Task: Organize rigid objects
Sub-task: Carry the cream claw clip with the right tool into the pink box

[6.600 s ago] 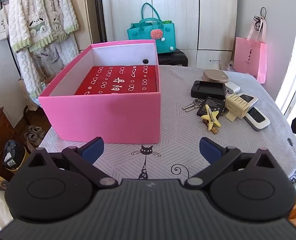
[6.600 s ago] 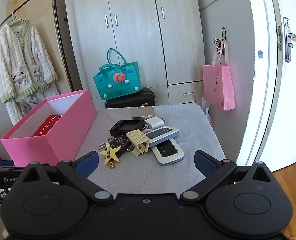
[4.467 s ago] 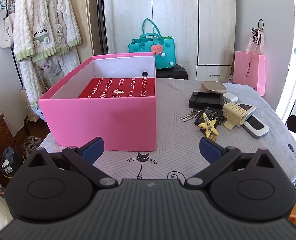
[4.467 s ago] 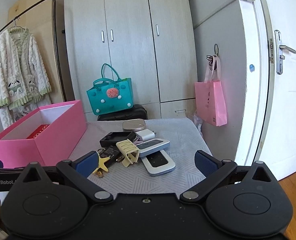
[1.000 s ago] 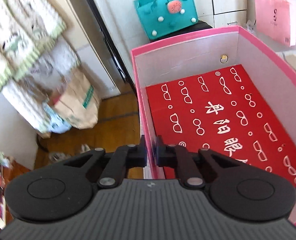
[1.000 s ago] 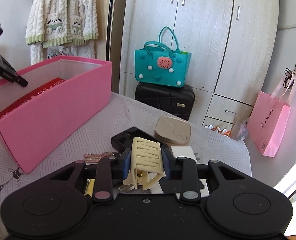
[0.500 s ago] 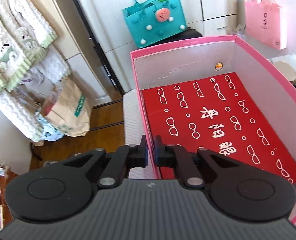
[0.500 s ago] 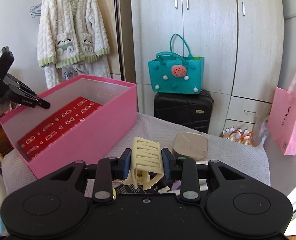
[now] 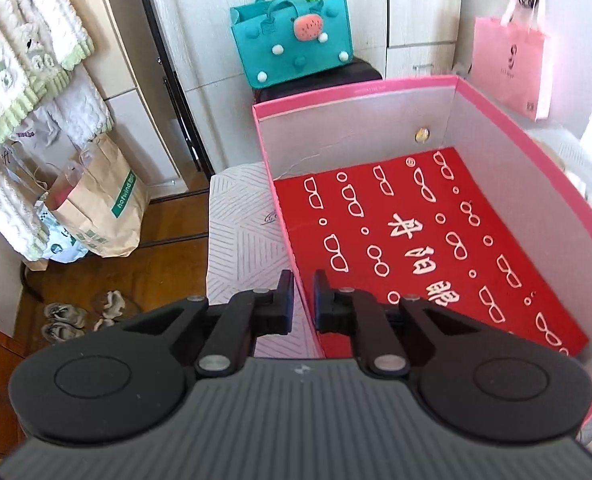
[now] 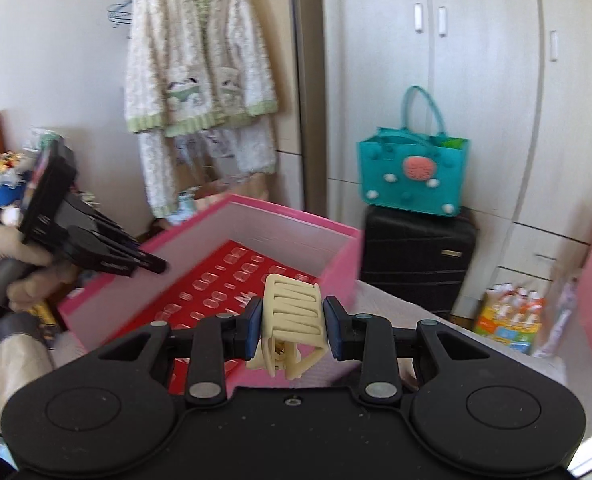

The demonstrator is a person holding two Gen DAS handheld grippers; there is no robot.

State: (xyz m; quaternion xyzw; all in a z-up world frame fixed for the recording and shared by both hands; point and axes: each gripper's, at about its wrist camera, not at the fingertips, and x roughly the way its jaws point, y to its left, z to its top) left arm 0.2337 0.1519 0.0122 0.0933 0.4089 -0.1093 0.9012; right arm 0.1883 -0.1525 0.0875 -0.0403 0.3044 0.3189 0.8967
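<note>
Pale wardrobe doors (image 10: 488, 92) line the back wall, a fleecy robe (image 10: 199, 60) hangs on a rail, and brown wooden floor (image 9: 107, 280) shows in daylight.

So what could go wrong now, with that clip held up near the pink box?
The cream hair clip is pinched only at its sides by the right gripper, so it might twist or slip out. The left gripper straddles the pink box wall; a tug could tip or drag it.
</note>
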